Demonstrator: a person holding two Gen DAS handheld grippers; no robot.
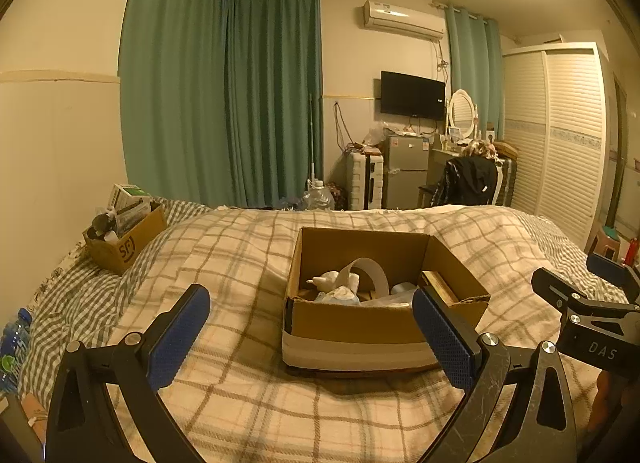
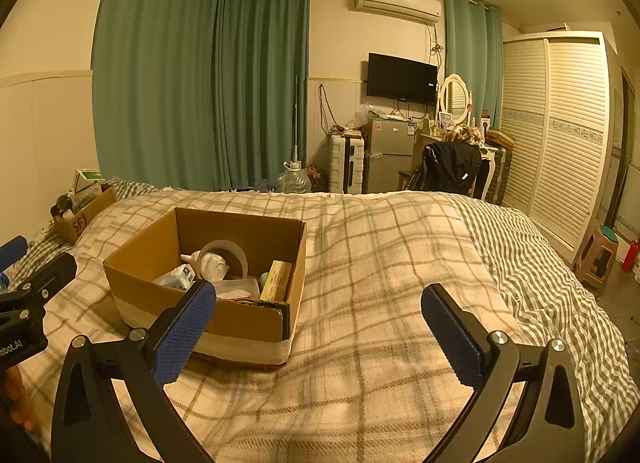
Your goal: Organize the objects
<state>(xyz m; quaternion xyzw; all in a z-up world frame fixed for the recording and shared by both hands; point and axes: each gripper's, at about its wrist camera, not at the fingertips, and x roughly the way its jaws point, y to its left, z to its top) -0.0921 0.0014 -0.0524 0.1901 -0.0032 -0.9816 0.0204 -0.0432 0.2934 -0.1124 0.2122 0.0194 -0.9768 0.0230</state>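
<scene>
**Both grippers apart, nothing held**

Open cardboard box (image 1: 384, 315) sits on the plaid bed (image 1: 240, 403), holding mixed items. Left gripper (image 1: 311, 337) hovers wide apart at its near side. Right gripper (image 2: 319, 333), also apart, is empty just right of the box.

Matt brown corrugated cardboard box (image 1: 356, 319), banded with smooth pale tape, between the left claw (image 1: 310, 337) pads. Soft woven checked cloth blanket (image 2: 380, 271) beneath the right claw (image 2: 318, 333). Dimpled blue rubbery pads (image 2: 184, 333) on scuffed black metal arms.
</scene>
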